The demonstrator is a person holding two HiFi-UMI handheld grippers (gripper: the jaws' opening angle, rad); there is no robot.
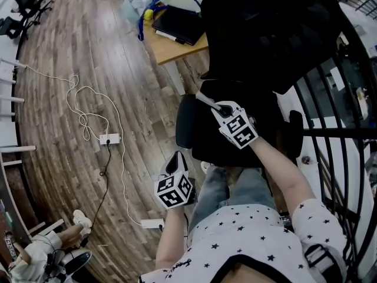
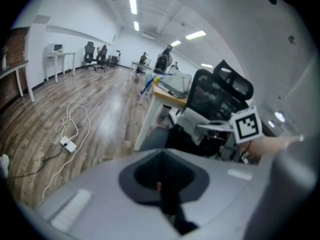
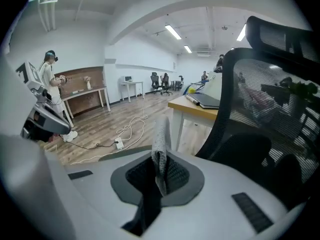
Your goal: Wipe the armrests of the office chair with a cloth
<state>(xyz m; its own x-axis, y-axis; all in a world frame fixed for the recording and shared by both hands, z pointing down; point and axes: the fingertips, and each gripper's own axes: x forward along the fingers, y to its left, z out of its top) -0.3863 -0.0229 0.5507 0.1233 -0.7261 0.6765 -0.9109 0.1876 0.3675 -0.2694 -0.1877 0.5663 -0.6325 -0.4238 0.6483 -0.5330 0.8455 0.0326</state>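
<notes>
The black office chair (image 1: 259, 34) stands in front of me, its left armrest (image 1: 185, 122) and right armrest (image 1: 294, 131) on either side of the seat. Over the seat, near the left armrest, my right gripper (image 1: 222, 108) is shut on a grey cloth (image 1: 204, 99). In the right gripper view the cloth (image 3: 161, 139) sticks up from the shut jaws of that gripper (image 3: 159, 171), with the chair's mesh back (image 3: 265, 94) to the right. My left gripper (image 1: 175, 159) hangs lower, beside my knee, shut and holding nothing. Its own view shows the chair (image 2: 220, 96) ahead.
A wooden desk (image 1: 168, 49) with a closed laptop (image 1: 178, 23) stands behind the chair. White cables and a power strip (image 1: 109, 138) lie on the wooden floor at left. A black railing (image 1: 347, 134) runs along the right. Another person (image 1: 35, 255) sits at lower left.
</notes>
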